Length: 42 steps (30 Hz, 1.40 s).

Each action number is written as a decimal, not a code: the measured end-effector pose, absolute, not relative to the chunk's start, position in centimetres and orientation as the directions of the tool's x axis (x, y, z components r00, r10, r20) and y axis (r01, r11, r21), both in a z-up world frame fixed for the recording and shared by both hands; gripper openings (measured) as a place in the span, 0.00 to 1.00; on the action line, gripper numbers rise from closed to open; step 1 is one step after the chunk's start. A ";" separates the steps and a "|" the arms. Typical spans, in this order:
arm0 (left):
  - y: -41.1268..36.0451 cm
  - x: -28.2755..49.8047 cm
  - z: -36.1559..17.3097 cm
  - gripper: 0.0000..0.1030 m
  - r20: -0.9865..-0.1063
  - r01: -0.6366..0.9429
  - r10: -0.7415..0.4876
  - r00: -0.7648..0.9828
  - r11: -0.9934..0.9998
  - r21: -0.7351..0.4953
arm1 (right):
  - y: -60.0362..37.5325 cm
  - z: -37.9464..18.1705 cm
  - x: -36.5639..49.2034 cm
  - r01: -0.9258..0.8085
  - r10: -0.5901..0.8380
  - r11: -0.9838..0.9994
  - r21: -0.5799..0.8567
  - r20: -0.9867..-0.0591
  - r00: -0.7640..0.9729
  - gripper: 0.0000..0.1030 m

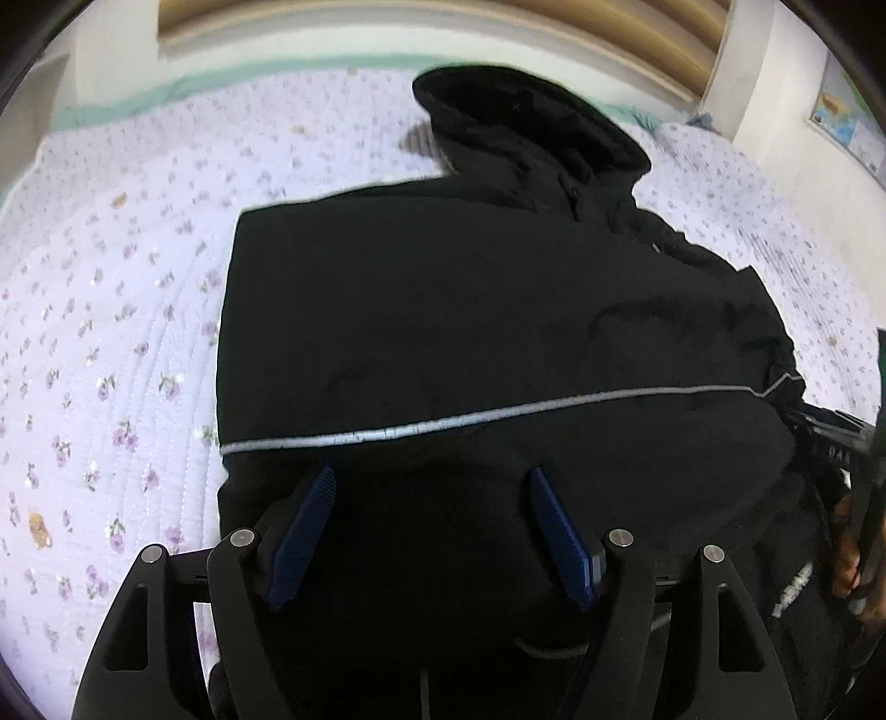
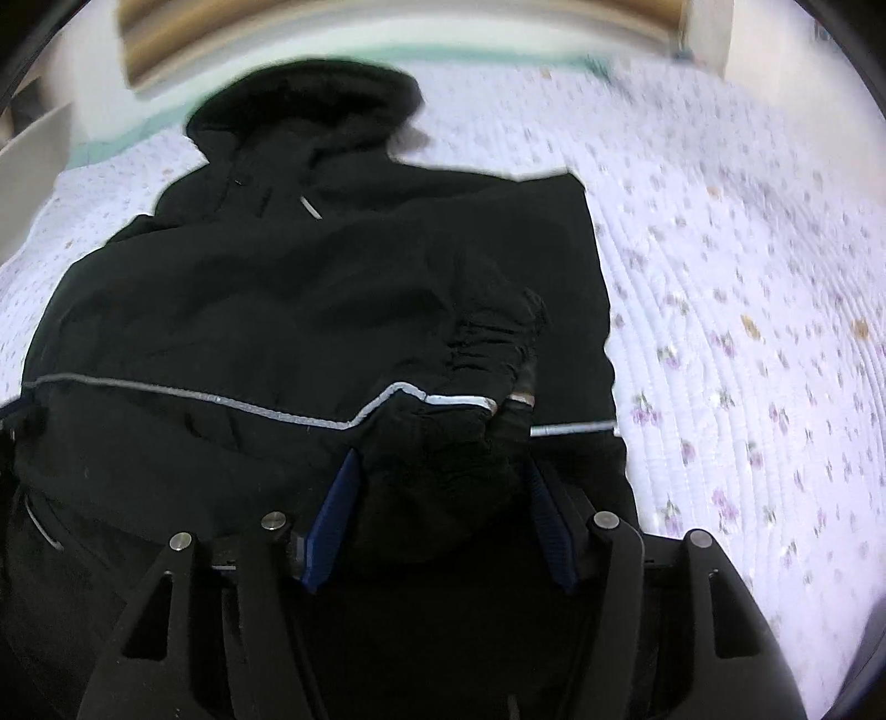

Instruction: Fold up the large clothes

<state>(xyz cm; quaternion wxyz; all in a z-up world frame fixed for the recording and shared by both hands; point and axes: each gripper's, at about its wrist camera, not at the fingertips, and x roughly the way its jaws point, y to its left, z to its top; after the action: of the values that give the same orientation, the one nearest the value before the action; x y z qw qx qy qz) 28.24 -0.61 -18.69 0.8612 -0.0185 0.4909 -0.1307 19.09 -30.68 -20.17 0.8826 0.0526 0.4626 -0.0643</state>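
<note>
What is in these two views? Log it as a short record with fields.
surface: floral quilt on a bed
garment: black jacket, partly folded, hood at the far end
trim: grey stripe running across the jacket
left gripper: fingers open, nothing between them, above the near hem
right gripper: fingers around a bunched sleeve cuff, lifted over the jacket

Bed covered by a pale lilac quilted bedspread (image 1: 122, 310) with small purple flower print; a mint-green edge (image 1: 127, 108) runs along its far side. Beyond: white wall, wooden slatted headboard (image 1: 443, 22), map poster (image 1: 847, 119) at right.
</note>
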 end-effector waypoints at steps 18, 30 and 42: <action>-0.4 38.1 4.7 0.72 -0.752 0.183 -0.298 0.588 0.955 -0.235 | -31.5 3.0 27.3 0.133 0.070 0.970 0.205 -0.752 0.655 0.62; -3.9 55.3 -6.5 0.72 -0.825 0.062 -0.311 0.471 0.945 -0.321 | -33.9 -4.8 42.0 0.197 0.197 0.910 0.364 -0.799 0.568 0.63; -5.5 65.8 -16.6 0.61 -0.925 -0.062 -0.106 0.364 0.989 -0.138 | -35.7 -15.8 54.1 0.304 0.221 0.880 0.365 -0.881 0.418 0.49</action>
<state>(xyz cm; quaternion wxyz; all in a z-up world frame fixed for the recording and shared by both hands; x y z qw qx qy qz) 65.79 -5.45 -16.62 0.8224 -0.0745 0.5638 -0.0134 54.09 -35.74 -15.79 0.8060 0.2436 0.5388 -0.0256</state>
